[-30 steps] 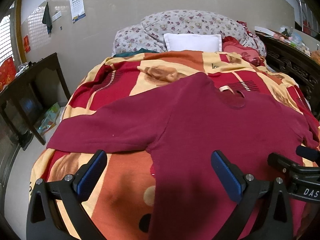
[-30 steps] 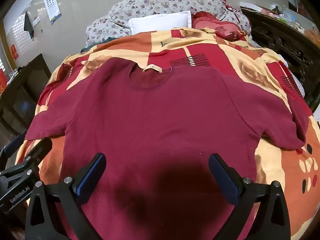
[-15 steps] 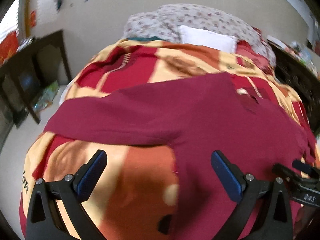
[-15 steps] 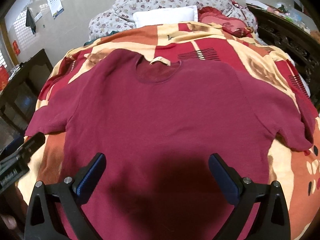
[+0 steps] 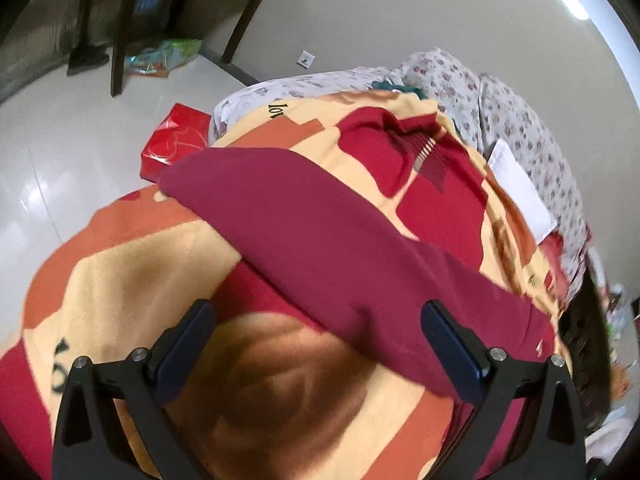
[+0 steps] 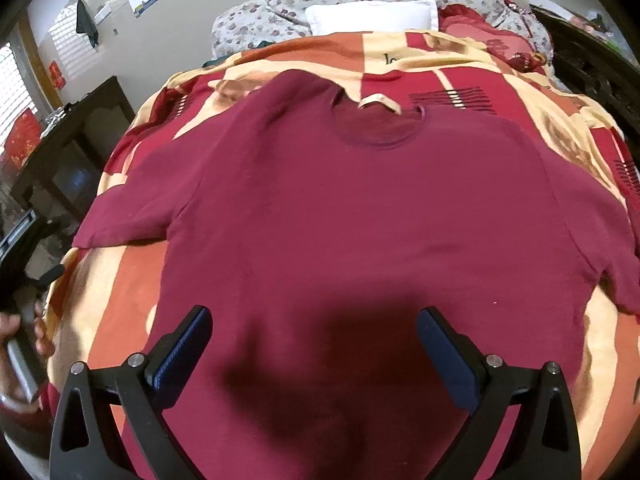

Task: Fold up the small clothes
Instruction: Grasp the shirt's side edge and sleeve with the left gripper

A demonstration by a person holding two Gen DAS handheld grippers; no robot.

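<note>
Swung leftward since the earlier frame, the left gripper (image 5: 316, 350) now hangs over the left sleeve (image 5: 304, 240), jaws spread wide, holding nothing. Right gripper (image 6: 314, 354) hovers above the maroon shirt (image 6: 360, 216), equally spread, empty. Shirt lies flat on the patterned blanket (image 6: 460, 64).

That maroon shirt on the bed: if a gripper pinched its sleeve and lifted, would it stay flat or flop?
Probably flop: the maroon shirt lies limp, following the blanket. Its sleeve looks thin, so likely light. It may drag rather than slide on the blanket.
</note>
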